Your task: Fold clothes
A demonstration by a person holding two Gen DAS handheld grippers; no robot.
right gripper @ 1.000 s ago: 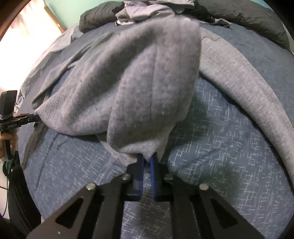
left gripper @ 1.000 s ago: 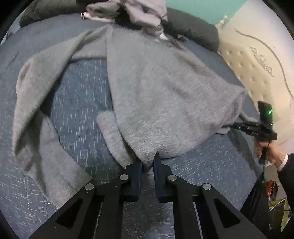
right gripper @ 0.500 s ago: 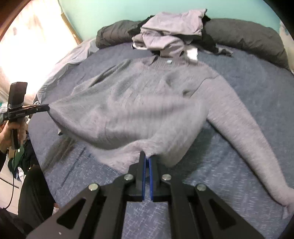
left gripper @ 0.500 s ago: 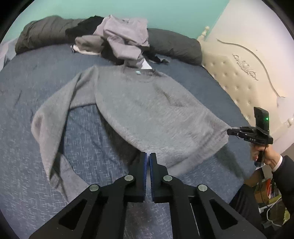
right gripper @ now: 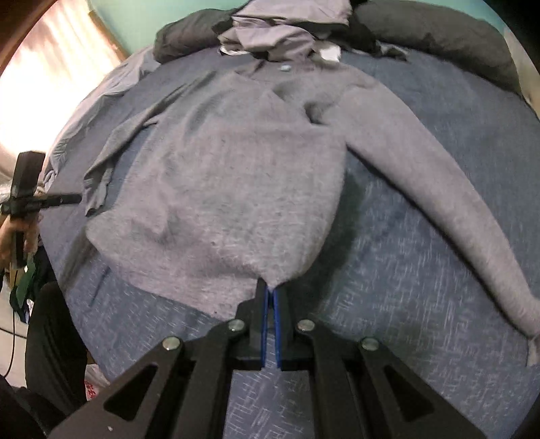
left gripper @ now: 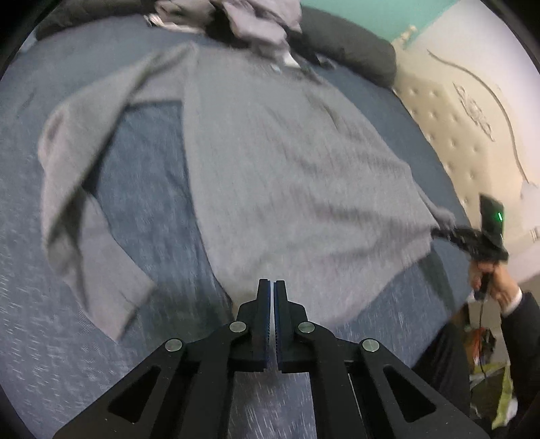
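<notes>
A grey knit sweater [left gripper: 287, 169] is spread front-up on the blue bedspread [left gripper: 152, 209], neck at the far side and hem towards me. My left gripper [left gripper: 271, 283] is shut, with the hem's left corner meeting its tips. The same gripper [right gripper: 79, 198] shows blurred at the left edge of the right wrist view. My right gripper [right gripper: 270, 290] is shut on the hem's right corner, and from the left wrist view it [left gripper: 435, 231] pinches a peak of cloth. The hem hangs between them, with its shadow on the bed. One sleeve [left gripper: 84, 202] bends down the left; the other sleeve [right gripper: 455, 202] stretches out right.
A pile of grey and dark clothes [right gripper: 280, 30] lies at the far side of the bed, against long dark pillows [left gripper: 351, 54]. A cream tufted headboard [left gripper: 455, 135] borders the right. A hand in a dark sleeve [left gripper: 496, 280] holds the right gripper off the bed's edge.
The sweater hung bunched from both grippers a second ago. It now lies spread out, its hem drawn between the two grippers, which have pulled back. The left jaws have closed tighter.
</notes>
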